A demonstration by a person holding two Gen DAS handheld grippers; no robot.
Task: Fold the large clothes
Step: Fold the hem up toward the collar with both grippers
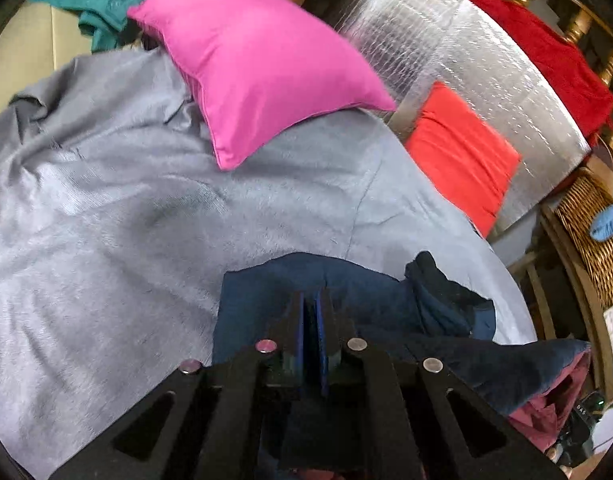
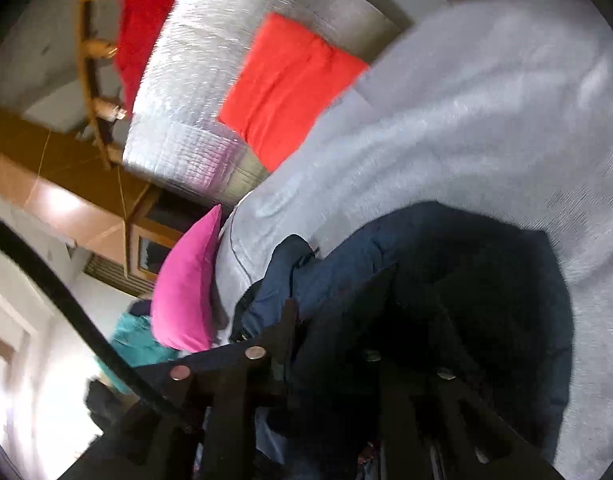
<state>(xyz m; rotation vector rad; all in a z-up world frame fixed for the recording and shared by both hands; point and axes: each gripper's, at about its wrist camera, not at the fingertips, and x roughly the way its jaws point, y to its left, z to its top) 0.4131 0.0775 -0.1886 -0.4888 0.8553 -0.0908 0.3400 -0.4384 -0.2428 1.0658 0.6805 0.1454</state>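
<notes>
Lying across a grey bedspread (image 1: 146,208), a navy garment (image 1: 274,292) is being pinched by the left gripper (image 1: 312,300); the right gripper (image 2: 306,320) is being hidden by cloth, grip unclear.

The left gripper (image 1: 311,312) holds its black jaws nearly together over a dark navy garment (image 1: 346,292) lying on a pale grey bedspread (image 1: 126,200). A bright pink cushion (image 1: 258,68) rests further back, beside an orange-red cushion (image 1: 462,156).
</notes>
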